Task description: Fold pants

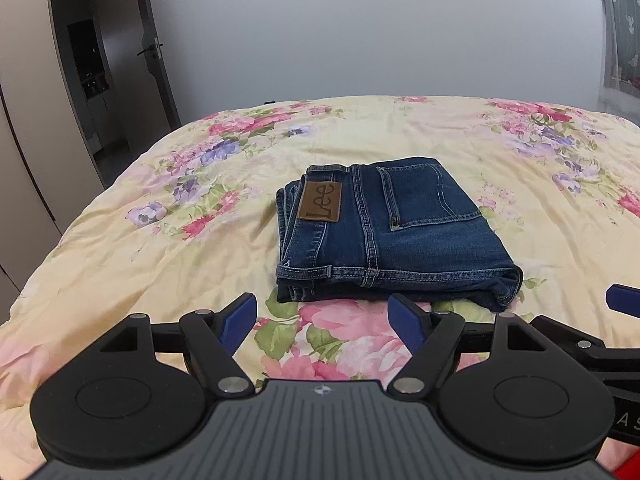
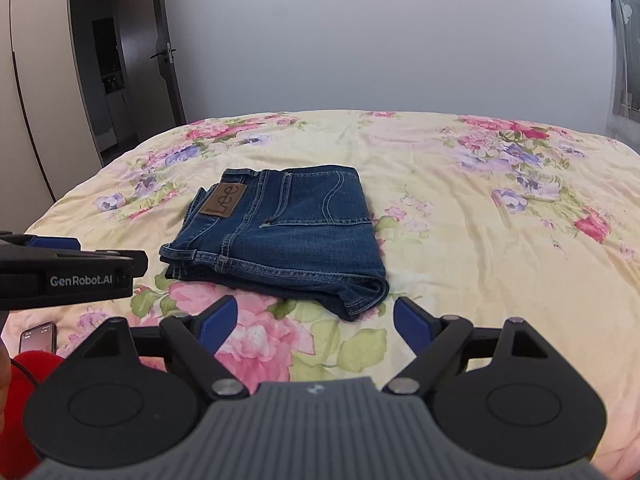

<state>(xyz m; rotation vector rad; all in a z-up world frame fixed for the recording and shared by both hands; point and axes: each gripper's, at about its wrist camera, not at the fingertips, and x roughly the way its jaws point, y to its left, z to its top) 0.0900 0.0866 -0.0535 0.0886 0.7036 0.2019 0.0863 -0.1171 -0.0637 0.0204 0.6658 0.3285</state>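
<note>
Jeans [image 1: 384,232] folded into a compact rectangle, lying mid-bed on the floral bedspread [image 1: 160,248], Lee patch [image 1: 320,201] and back pocket facing up. Left gripper [image 1: 322,320] hovers just short of the near edge, fingers apart, holding nothing. Right gripper [image 2: 316,322] same: fingers spread, empty, near the jeans' right corner. Phone [image 2: 38,336] on the bed at lower left of right view.

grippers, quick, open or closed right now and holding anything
left gripper: open, fingers holding nothing, short of the folded jeans.
right gripper: open, holding nothing.
</note>
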